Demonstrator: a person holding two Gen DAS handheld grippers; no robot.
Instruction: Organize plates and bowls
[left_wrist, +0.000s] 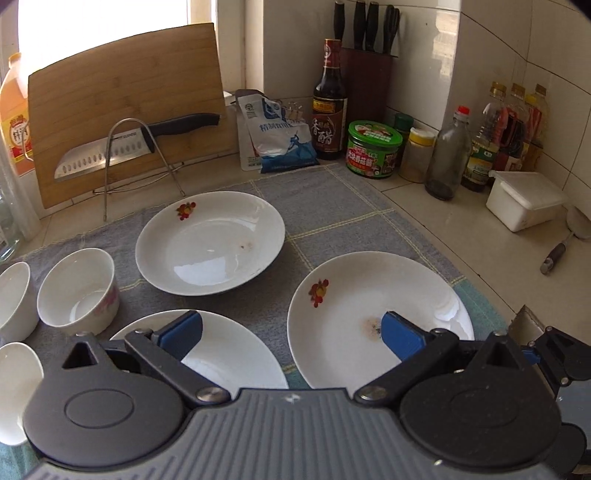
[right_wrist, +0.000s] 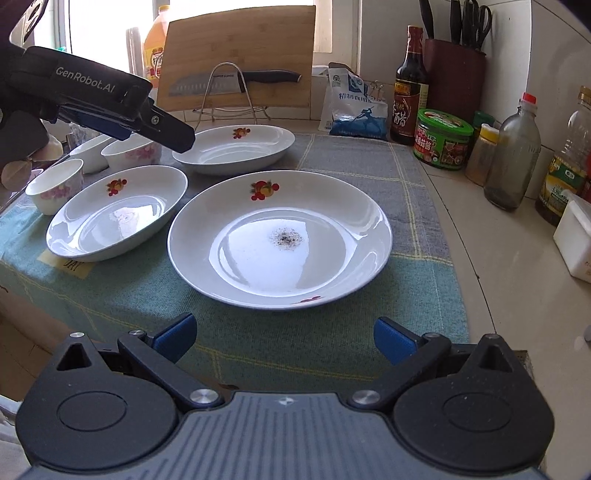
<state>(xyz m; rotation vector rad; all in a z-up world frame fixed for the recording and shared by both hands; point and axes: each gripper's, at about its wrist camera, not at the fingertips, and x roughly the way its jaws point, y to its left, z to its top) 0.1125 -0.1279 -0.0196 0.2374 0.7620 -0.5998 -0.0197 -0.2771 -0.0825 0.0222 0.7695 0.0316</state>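
Note:
Three white plates with a red flower print lie on a grey-green cloth (right_wrist: 332, 158). The near right plate (right_wrist: 280, 240) (left_wrist: 380, 321) has a dark speck stain at its centre. The left plate (right_wrist: 118, 212) (left_wrist: 229, 354) and the far plate (right_wrist: 234, 147) (left_wrist: 210, 242) sit apart from it. Three small white bowls (right_wrist: 55, 184) (right_wrist: 133, 149) (right_wrist: 88, 147) stand upright at the left, one nearest the far plate (left_wrist: 79, 291). My left gripper (left_wrist: 291, 332) (right_wrist: 177, 136) hovers open above the left and right plates. My right gripper (right_wrist: 284, 336) is open and empty, just short of the stained plate's front rim.
A bamboo cutting board (left_wrist: 125, 99) and a knife (left_wrist: 110, 151) rest in a wire rack behind the plates. A salt bag (left_wrist: 275, 136), vinegar bottle (left_wrist: 328, 103), green-lidded jar (left_wrist: 373, 149), knife block (left_wrist: 365, 85), oil bottles (left_wrist: 491, 136) and a white box (left_wrist: 524, 199) line the back and right. The counter edge runs near the cloth's front.

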